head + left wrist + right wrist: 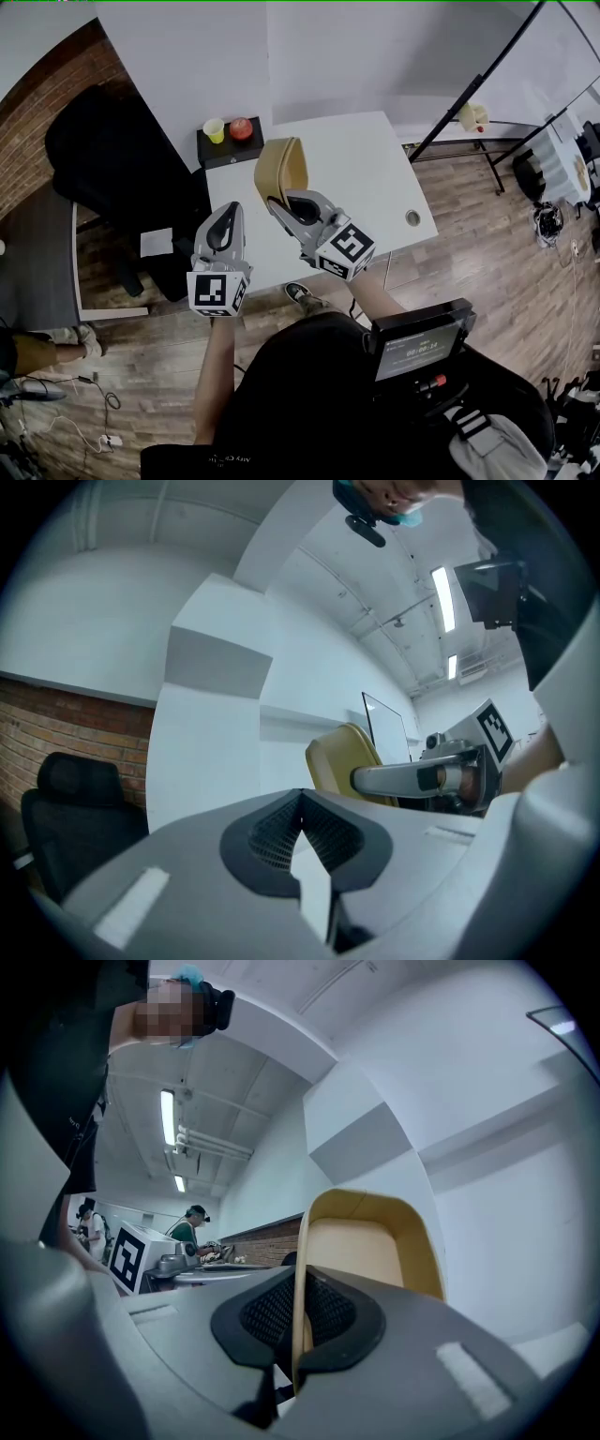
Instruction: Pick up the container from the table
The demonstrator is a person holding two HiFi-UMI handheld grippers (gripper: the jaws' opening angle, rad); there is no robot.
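A tan, shallow container [281, 169] hangs tilted on its side above the white table [375, 178]. My right gripper [283, 201] is shut on its rim. In the right gripper view the thin wall of the container [361, 1246] runs up between the dark pads [328, 1312] of my right gripper [300, 1312]. My left gripper [230, 212] hovers to the left over the table's near edge, shut with nothing in it. In the left gripper view my left gripper [300, 808] has its pads together, and the container [342, 761] shows to the right, held by the other gripper.
A black box at the table's far left corner carries a yellow cup [215, 130] and a red apple [242, 128]. A black chair [112, 159] stands left of the table. A round cable hole [412, 217] sits near the table's right edge. A grey desk [37, 253] lies at the far left.
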